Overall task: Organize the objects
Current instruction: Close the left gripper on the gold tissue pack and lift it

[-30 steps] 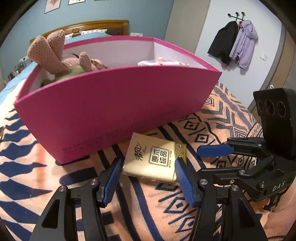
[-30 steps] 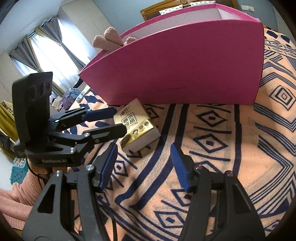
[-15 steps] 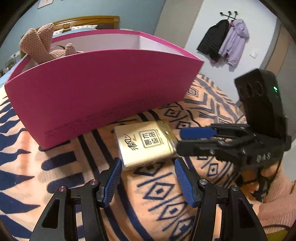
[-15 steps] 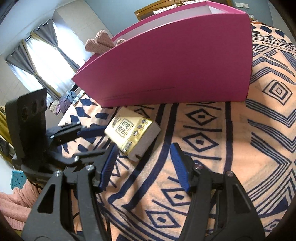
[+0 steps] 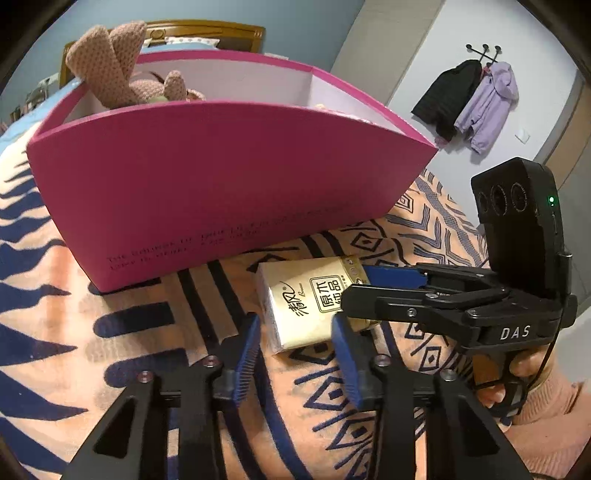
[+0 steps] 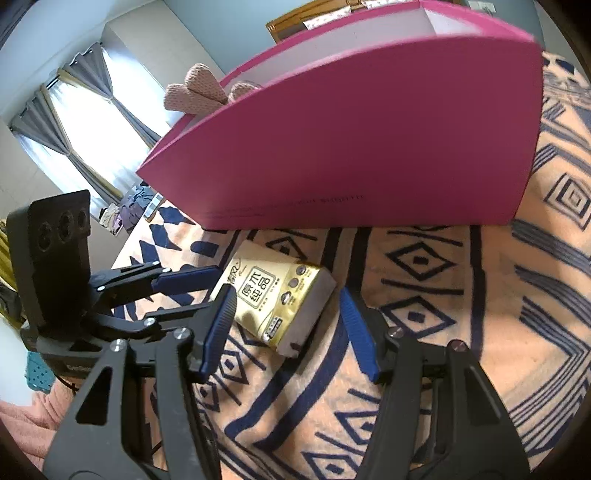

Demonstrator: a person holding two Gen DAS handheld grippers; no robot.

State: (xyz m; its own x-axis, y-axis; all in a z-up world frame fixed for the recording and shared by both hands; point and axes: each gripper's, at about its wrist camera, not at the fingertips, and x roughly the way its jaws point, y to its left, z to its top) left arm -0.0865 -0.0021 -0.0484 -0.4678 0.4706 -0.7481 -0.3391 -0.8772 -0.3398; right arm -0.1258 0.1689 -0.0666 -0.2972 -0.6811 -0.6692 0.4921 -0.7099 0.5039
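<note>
A gold tissue pack (image 5: 308,301) lies flat on the patterned blanket in front of a large pink box (image 5: 221,192); it also shows in the right wrist view (image 6: 275,301). My left gripper (image 5: 295,350) is open, just short of the pack. My right gripper (image 6: 286,325) is open, its jaws standing either side of the pack's near end without gripping. The right gripper also reaches in from the right in the left wrist view (image 5: 364,286), one finger above the pack and one behind it. A knitted brown plush (image 5: 118,70) sits inside the box.
The pink box (image 6: 369,140) stands close behind the pack. The bed's orange and navy blanket (image 6: 461,314) spreads all round. A wooden headboard (image 5: 207,31) is behind the box, coats (image 5: 469,99) hang on the right wall, and curtained windows (image 6: 85,140) are at left.
Both grippers have closed in on the tissue pack. The right gripper now straddles it, and the pack has turned and shifted slightly on the blanket.
</note>
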